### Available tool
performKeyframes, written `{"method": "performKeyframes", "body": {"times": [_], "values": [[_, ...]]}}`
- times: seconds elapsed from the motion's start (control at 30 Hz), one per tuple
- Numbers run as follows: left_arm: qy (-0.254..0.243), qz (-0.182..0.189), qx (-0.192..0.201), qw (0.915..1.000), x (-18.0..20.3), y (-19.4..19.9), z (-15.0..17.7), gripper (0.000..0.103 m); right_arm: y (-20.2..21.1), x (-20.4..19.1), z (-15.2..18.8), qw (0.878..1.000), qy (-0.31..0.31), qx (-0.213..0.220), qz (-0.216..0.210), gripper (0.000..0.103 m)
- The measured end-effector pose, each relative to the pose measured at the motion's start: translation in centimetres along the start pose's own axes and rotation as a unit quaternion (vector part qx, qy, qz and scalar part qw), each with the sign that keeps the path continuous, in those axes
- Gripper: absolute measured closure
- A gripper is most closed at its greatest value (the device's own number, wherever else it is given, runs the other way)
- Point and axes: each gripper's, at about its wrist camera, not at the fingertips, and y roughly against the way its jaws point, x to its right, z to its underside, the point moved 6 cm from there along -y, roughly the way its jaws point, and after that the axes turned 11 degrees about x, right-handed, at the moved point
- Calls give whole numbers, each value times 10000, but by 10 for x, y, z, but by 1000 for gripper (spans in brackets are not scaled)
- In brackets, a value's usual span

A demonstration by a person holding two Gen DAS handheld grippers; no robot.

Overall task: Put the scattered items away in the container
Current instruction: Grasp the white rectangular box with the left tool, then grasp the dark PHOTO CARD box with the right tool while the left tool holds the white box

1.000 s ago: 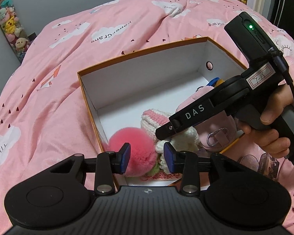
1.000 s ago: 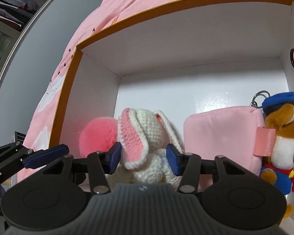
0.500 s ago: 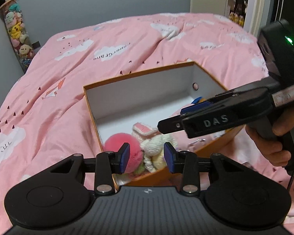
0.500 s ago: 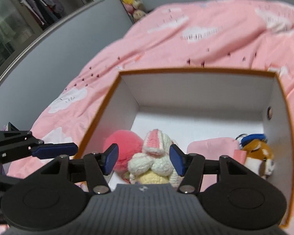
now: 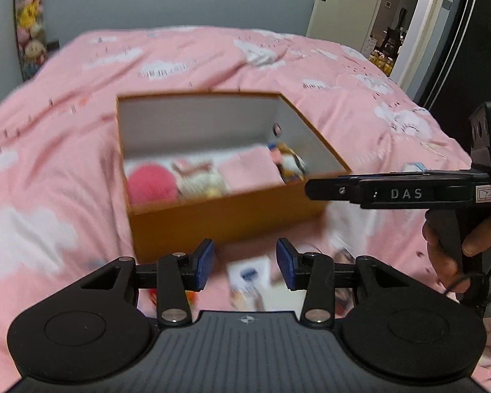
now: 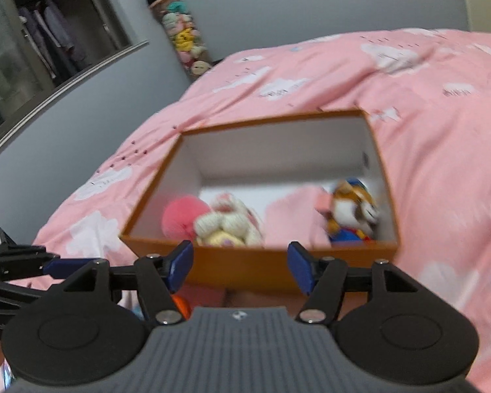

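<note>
A pink bed [image 5: 311,75] with a cloud-print cover fills a grey-walled bedroom, an open door behind its far right corner and a column of soft toys by the wall at its far left. Mid-bed sits an orange box [image 5: 226,216], open-topped. Along its near wall lie a pink pompom [image 6: 183,216], a knitted rabbit [image 6: 226,226], a pink pouch [image 6: 288,219] and a plush bear [image 6: 350,213], all likely light, soft and easy to pinch by the body. Blurred small items [image 5: 248,275], perhaps cards, lie on the cover near the bed's front edge, outside the box; thin, flat things would need an edge grip. The left hand-held gripper [image 5: 245,262] and right hand-held gripper [image 6: 240,265] hover spread and empty.
</note>
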Motion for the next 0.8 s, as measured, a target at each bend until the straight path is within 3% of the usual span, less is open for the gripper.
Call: {"method": "performKeyframes", "body": {"times": [0.23,0.33,0.53,0.63,0.8], "values": [[313,150,-470,9983,12,-13,44,53,29,34,40,9968,-63,-395,699,36],[523,163,-682,9962,14,-20,60,45,34,49,55,9933,-249,-640,934,37],[1098,202,-1094,9877,9,-35,90,44,37,69,87,9850,-843,-1137,991,37],[1259,283,-1279,9834,11,-43,100,43,32,78,103,9776,-1173,-1421,1021,44],[1501,362,-1510,9764,10,-54,115,43,26,90,116,9678,-1476,-1658,1187,43]]}}
